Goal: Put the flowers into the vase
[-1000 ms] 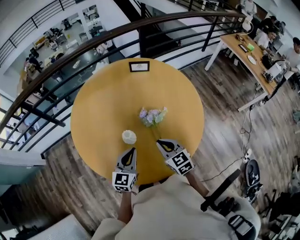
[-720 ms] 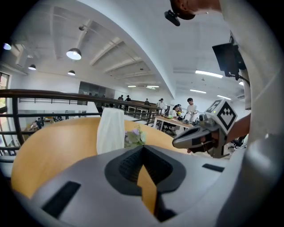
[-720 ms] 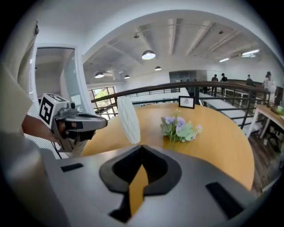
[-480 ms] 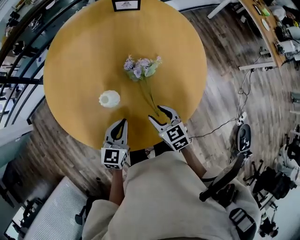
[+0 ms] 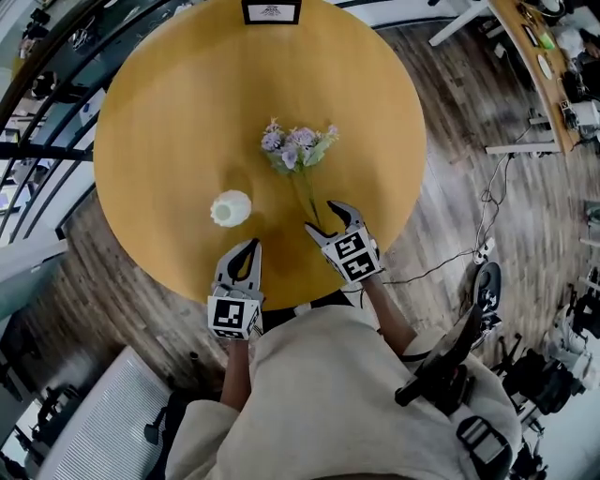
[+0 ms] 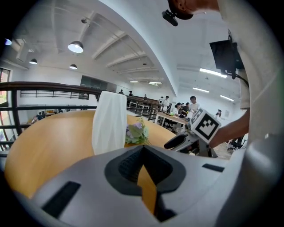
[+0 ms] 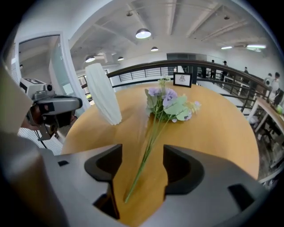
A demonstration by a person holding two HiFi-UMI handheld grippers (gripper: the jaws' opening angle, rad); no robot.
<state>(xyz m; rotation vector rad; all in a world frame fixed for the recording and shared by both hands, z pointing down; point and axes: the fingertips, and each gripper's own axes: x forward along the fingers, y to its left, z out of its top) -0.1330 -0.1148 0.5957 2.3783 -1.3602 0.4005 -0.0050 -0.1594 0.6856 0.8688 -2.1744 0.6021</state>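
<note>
A bunch of lilac and white flowers (image 5: 298,150) lies flat on the round wooden table (image 5: 169,112), with its green stems (image 7: 148,155) pointing toward me. A white ribbed vase (image 5: 231,208) stands upright to the left of them. My right gripper (image 5: 326,217) is low over the stem ends with its jaws opening; the stems lie between the jaws (image 7: 141,153) and the pads do not press on them. My left gripper (image 5: 247,247) hovers shut and empty just short of the vase (image 6: 109,122), at the table's near edge.
A small framed picture (image 5: 271,11) stands at the far edge of the table. A curved dark railing (image 5: 37,141) runs along the left, with a drop behind it. Wooden floor surrounds the table. A desk (image 5: 525,66) and cables lie to the right.
My right gripper has sunk toward the table and its jaws went from shut to wide apart around the stem ends. The left gripper dropped a little beside the vase.
</note>
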